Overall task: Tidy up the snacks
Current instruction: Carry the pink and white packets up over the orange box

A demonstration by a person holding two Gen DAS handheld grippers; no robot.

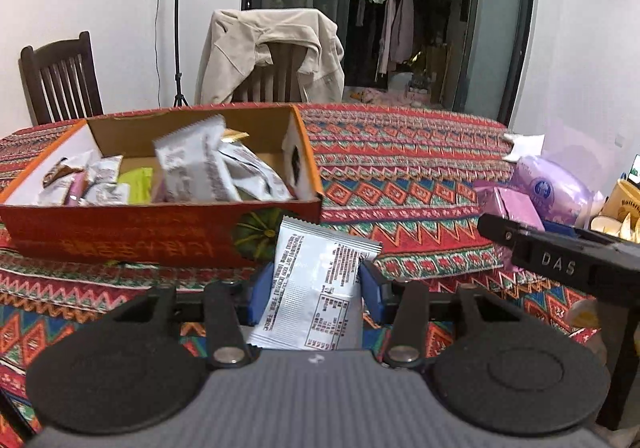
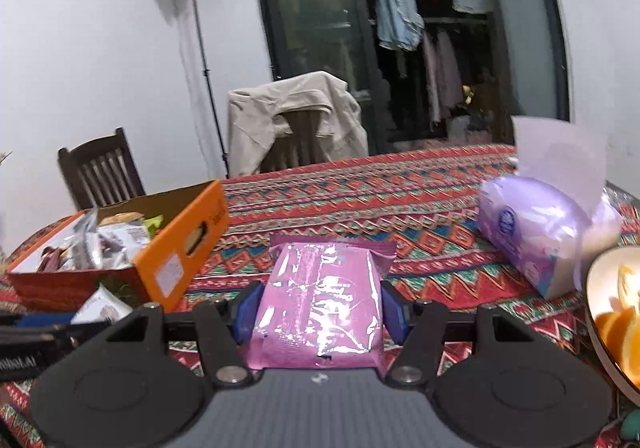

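Orange cardboard box on patterned tablecloth, open-topped, part-filled with mixed snack packets. Left gripper clamped partway on white sachet, just short of box. Right gripper clamped partway on pink packet, right of box.

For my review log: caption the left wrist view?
Left gripper holds a white packet before the orange box.

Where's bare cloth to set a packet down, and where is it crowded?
Free: the patterned tablecloth between the orange box and the purple tissue pack, back to the far edge by the jacket-draped chair. Crowded: inside the box, heaped with packets, and the right edge, where the tissue pack sits beside the bowl of orange slices.
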